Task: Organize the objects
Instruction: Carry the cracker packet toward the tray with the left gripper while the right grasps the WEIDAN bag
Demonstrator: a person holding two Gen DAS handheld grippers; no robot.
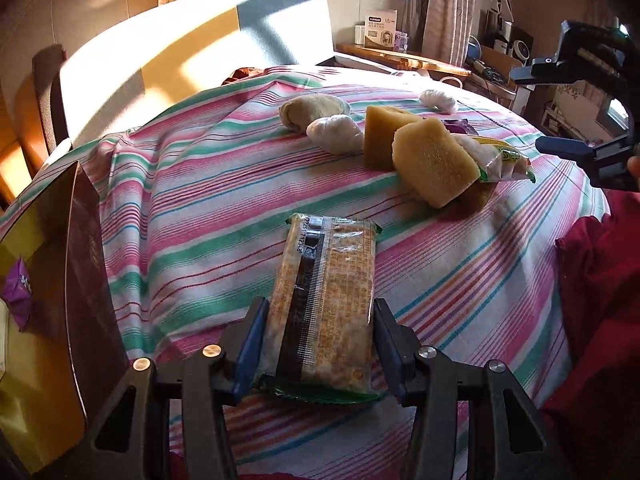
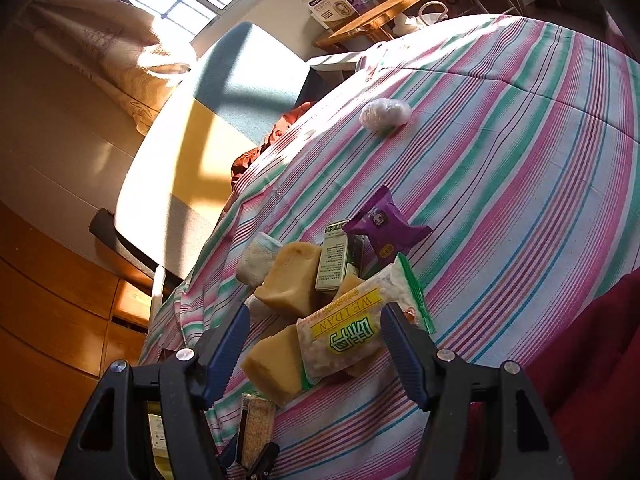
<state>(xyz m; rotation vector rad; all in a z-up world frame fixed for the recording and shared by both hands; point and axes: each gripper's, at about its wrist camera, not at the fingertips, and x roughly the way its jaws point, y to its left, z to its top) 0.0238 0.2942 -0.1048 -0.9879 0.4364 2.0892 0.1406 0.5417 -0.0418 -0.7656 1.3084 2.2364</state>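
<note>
Left wrist view: the left gripper (image 1: 320,344) holds a long cracker packet (image 1: 324,304) lengthwise between its blue-padded jaws, which press on the packet's two long sides; the packet's far end reaches out over the striped bedsheet (image 1: 200,208). Landmark for all places: the heap of snacks at the middle of the sheet. Heap contents, same view: two yellow sponge-like blocks (image 1: 434,160) leaning together, a white wrapped bun (image 1: 334,134) touching their left side, a tan round bun (image 1: 310,112) just behind that, and a yellow-and-green labelled snack bag (image 1: 500,158) on the right. A small white wrapped ball (image 1: 438,100) lies apart, beyond the heap. A dark box (image 1: 86,280) with a purple sachet (image 1: 18,286) inside stands well left of the heap. The right gripper (image 1: 560,108) hangs in the air right of the heap, jaws spread wide, nothing between them. Right wrist view: right gripper (image 2: 316,340) over the heap, its open jaws flanking the snack bag (image 2: 352,336) without touching it; a purple wrapped candy (image 2: 382,226) and a small white-green carton (image 2: 334,260) lie behind the bag; the cracker packet (image 2: 256,428) shows below the heap.
</note>
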